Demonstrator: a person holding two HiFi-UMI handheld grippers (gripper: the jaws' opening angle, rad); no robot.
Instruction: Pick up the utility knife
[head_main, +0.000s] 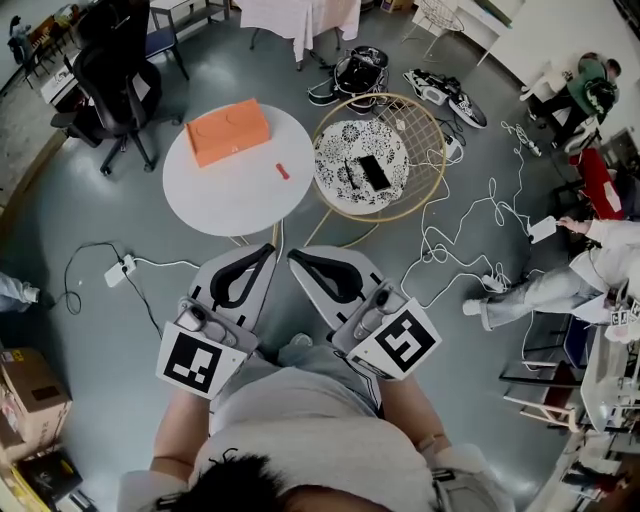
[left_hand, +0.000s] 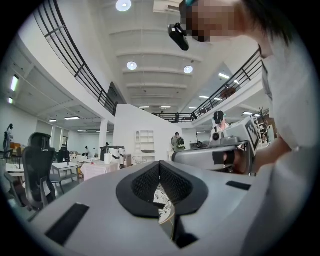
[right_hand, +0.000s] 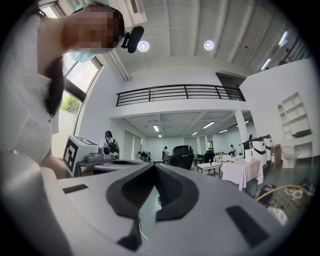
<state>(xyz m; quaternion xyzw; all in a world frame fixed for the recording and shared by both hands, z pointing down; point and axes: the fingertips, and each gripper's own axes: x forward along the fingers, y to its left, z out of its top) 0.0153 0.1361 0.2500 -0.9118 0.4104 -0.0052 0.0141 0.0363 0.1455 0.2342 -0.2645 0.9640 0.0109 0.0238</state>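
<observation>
Holding left tool (head_main: 268, 249) and right tool (head_main: 294, 253) closed, empty. Sighting utility knife (head_main: 283, 171) on desk (head_main: 220, 195), straight ahead between both tips, slanting far-left to near-right; judging neither nearer.

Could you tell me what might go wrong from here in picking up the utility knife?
1. The small red utility knife lies flat on the white table; the left gripper and right gripper are both shut, so they could shove it unless opened.
2. Cables trail over the floor ahead, a possible trip hazard when stepping closer.
</observation>
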